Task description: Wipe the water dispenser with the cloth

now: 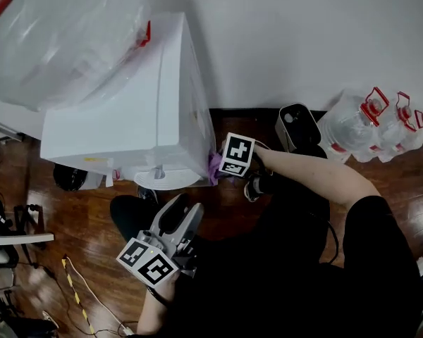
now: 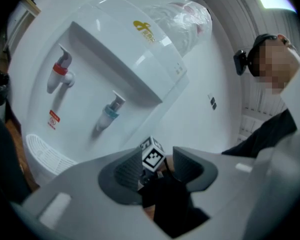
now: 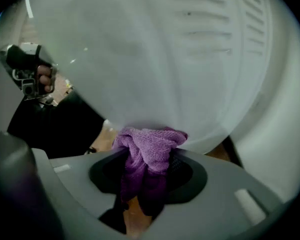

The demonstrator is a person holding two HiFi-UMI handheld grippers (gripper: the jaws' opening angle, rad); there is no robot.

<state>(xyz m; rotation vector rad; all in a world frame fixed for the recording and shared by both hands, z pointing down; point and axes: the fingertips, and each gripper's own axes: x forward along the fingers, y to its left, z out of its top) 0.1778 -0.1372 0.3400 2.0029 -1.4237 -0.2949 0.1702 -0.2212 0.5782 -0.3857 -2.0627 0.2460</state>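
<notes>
The white water dispenser (image 1: 137, 111) stands on the wooden floor with a clear bottle (image 1: 63, 27) on top. My right gripper (image 1: 221, 166) is shut on a bunched purple cloth (image 1: 213, 169), which touches the low right side wall of the dispenser. In the right gripper view the cloth (image 3: 149, 146) fills the gap between the jaws of that gripper (image 3: 149, 166) and presses on the dispenser's white wall (image 3: 155, 59). My left gripper (image 1: 183, 213) is held in front of the dispenser, open and empty. In its own view, the left gripper (image 2: 155, 171) faces the red tap (image 2: 60, 74), blue tap (image 2: 110, 114) and drip tray (image 2: 45, 151).
Large water bottles with red caps (image 1: 356, 122) stand by the wall at the right, next to a small black and white device (image 1: 299, 124). Cables (image 1: 77, 291) lie on the floor at the lower left, near white furniture (image 1: 14, 238). A person's arm and dark clothing fill the lower right.
</notes>
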